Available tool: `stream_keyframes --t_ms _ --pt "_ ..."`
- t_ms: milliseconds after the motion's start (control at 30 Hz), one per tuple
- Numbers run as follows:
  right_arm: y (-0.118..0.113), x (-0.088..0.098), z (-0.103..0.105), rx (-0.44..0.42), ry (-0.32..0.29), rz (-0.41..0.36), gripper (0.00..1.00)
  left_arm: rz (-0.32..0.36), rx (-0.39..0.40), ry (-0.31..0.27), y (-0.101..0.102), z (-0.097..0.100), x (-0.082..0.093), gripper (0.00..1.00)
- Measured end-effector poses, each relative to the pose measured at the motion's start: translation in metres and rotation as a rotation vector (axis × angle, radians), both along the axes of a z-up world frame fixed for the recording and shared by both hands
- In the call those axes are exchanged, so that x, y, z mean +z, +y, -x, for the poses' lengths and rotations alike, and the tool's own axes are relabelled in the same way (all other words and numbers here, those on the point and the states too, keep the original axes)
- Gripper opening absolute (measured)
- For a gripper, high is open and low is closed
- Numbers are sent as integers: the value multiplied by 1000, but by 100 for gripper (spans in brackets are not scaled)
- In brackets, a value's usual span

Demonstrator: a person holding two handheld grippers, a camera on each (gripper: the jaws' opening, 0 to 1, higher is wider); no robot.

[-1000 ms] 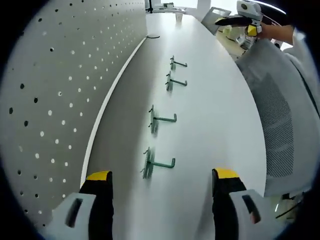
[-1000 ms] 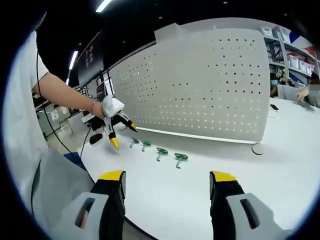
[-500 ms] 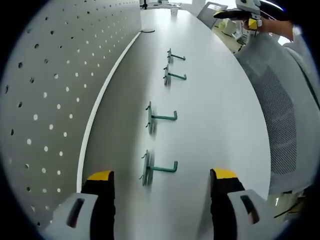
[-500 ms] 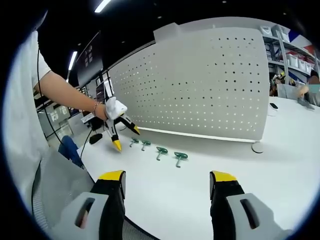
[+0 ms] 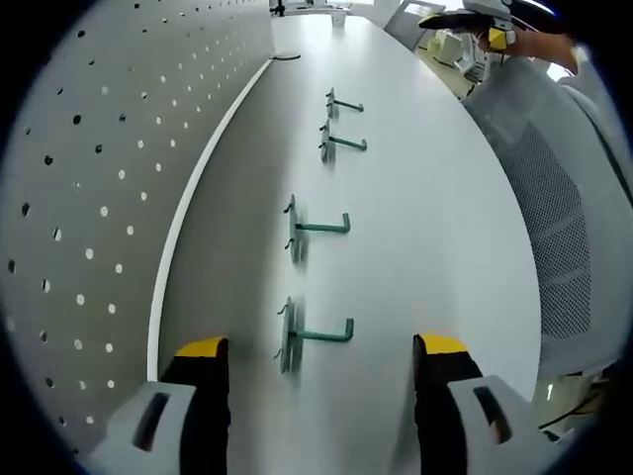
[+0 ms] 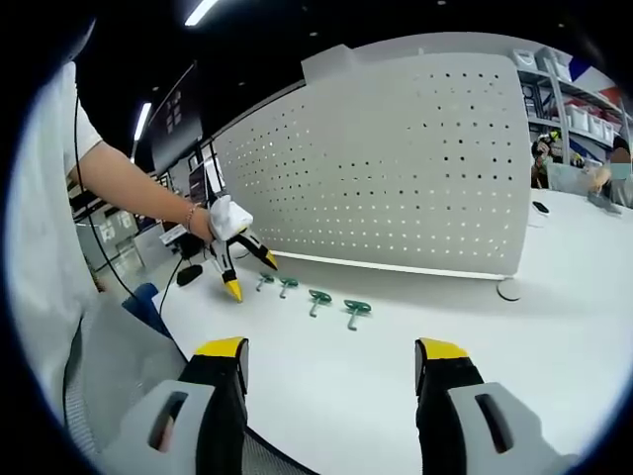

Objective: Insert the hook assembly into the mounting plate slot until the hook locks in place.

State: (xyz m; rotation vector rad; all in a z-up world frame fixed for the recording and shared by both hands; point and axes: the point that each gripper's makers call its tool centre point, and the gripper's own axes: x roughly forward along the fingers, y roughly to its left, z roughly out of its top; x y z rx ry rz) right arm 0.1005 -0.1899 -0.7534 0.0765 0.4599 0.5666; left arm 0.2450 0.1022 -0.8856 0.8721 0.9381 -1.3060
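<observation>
Dim workroom with ceiling strip lights. Smooth white counter (image 5: pixel 415 208), long and matte, backed by upright perforated white mounting plate (image 6: pixel 396 168) dotted with round holes. Grey mesh chair (image 5: pixel 564 218) at counter's edge. Four green metal hooks lying in a row on counter, apart from plate: nearest hook (image 5: pixel 315 334), second hook (image 5: pixel 316 226), third hook (image 5: pixel 339 142), farthest hook (image 5: pixel 341 103). Left tongs (image 5: pixel 316 346) wide open, gripping nothing, yellow-tipped, flanking nearest hook. Right tongs (image 6: pixel 328 348) likewise wide open, empty.
</observation>
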Motion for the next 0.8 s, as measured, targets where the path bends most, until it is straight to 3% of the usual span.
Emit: stream_keyframes --t_ms 233,433,700,800 --pt "2 0 -1 3 -1 -7 66 5 -9 -1 1 1 0 78" --pt "1 2 -2 4 -4 -6 66 1 -16 -3 5 -2 3 62" --pt "1 1 -2 3 -1 -1 66 20 33 -8 7 -7 4 50" --pt "2 1 -2 4 -1 -1 66 16 43 -12 8 -8 5 40"
